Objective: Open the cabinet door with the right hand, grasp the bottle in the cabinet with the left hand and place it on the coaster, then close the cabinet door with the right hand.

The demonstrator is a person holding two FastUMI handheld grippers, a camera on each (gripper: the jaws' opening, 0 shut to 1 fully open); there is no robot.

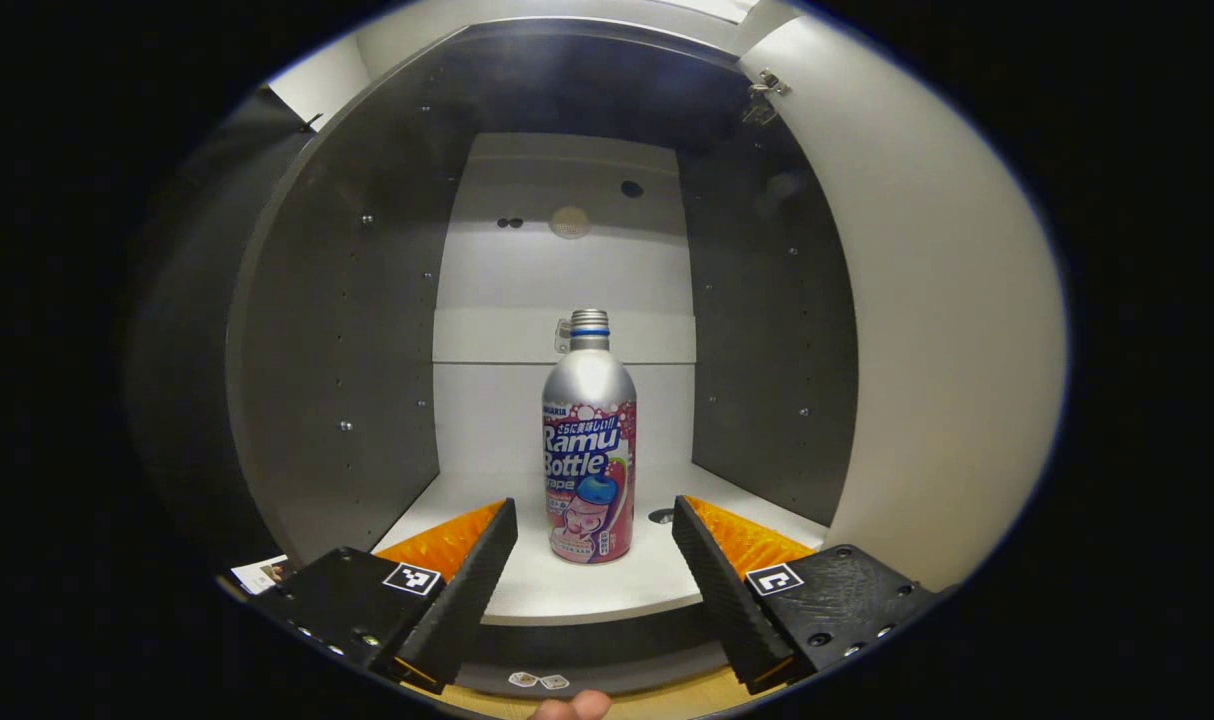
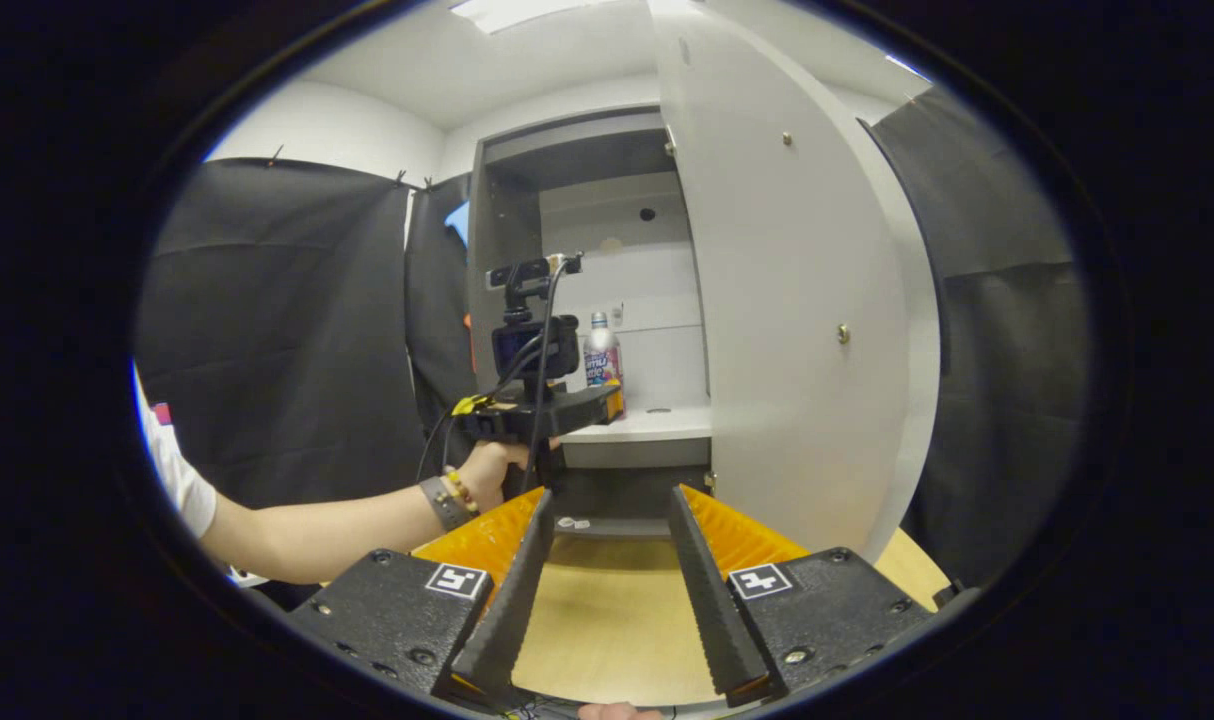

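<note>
A silver bottle (image 1: 589,440) with a pink label stands upright on the white shelf (image 1: 587,590) inside the open cabinet. My left gripper (image 1: 595,520) is open, its fingertips on either side of the bottle's base, a little short of it, touching nothing. The cabinet door (image 1: 947,330) is swung open on the right. In the right gripper view, my right gripper (image 2: 602,505) is open and empty above the wooden table (image 2: 607,620), back from the cabinet. Farther off there, a hand holds the left gripper (image 2: 607,398) at the shelf's edge, with the bottle (image 2: 601,355) behind it and the open door (image 2: 797,300) to the right.
The cabinet's dark side walls (image 1: 347,330) close in both sides of the shelf. Black cloth (image 2: 277,330) hangs left and right of the cabinet. A person's forearm (image 2: 337,525) reaches across the left side of the right gripper view.
</note>
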